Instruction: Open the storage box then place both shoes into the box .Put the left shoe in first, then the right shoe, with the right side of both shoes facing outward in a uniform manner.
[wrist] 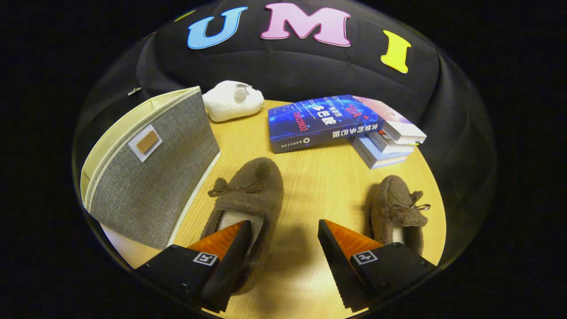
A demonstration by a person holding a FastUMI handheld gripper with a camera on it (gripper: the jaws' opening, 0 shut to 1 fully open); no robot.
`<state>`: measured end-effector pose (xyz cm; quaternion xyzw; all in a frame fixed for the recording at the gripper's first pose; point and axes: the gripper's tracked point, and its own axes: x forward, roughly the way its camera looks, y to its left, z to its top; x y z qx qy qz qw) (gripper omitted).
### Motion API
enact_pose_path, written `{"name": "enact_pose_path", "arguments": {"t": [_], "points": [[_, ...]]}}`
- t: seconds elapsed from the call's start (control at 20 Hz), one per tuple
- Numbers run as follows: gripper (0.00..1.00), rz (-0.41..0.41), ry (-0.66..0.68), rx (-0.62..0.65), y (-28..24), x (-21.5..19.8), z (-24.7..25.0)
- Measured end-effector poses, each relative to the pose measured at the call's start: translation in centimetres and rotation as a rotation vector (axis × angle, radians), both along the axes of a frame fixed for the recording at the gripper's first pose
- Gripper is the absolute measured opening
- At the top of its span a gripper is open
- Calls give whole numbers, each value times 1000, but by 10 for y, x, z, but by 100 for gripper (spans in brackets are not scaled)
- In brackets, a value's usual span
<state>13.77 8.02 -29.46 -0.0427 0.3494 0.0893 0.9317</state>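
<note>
- The claw (pixel 283 239) stands wide apart and holds nothing; bare desk (pixel 310 186) shows through the gap between its two fingers.
- It points forward and down over the light wooden desk, one finger (pixel 223 248) lying over the heel opening of the nearer shoe (pixel 248 195), the other finger (pixel 343 248) just beside the second shoe (pixel 398 212). Whether the first finger touches that shoe cannot be told.
- Each finger carries a small square black-and-white marker on its body.
- Two shoes: brown fuzzy slippers, each with a small bow on top, toes pointing away from the claw, well apart from each other.
- One storage box (pixel 150 177): grey woven fabric with cream trim, lying beside the nearer shoe, lid closed. A small square patch with a tan centre sits on its lid; no writing can be read on it.
- Three books (pixel 328 119) in a loose stack beyond the shoes. The top one has a blue cover with printed characters seen upside down and too distorted to read with confidence.
- One white crumpled bundle (pixel 232 102), like cloth or paper, sits beyond the box, near the booth's wall.
</note>
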Motion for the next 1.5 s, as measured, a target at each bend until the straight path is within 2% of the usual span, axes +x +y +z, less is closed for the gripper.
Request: {"name": "enact_pose_path", "arguments": {"t": [0.05, 0.15, 0.3, 0.5, 0.65, 1.0, 1.15, 1.5], "points": [[91, -2, 13, 13, 3, 1, -3], [80, 0, 17, 32, 10, 6, -3], [43, -23, 72, 94, 22, 7, -11], [14, -93, 93, 135, 22, 15, -10], [7, -98, 101, 156, 21, 15, -11], [7, -178, 103, 220, 12, 6, 17], [7, -209, 80, 268, 6, 3, 43], [7, -197, 5, 343, 17, -5, 135]]}}
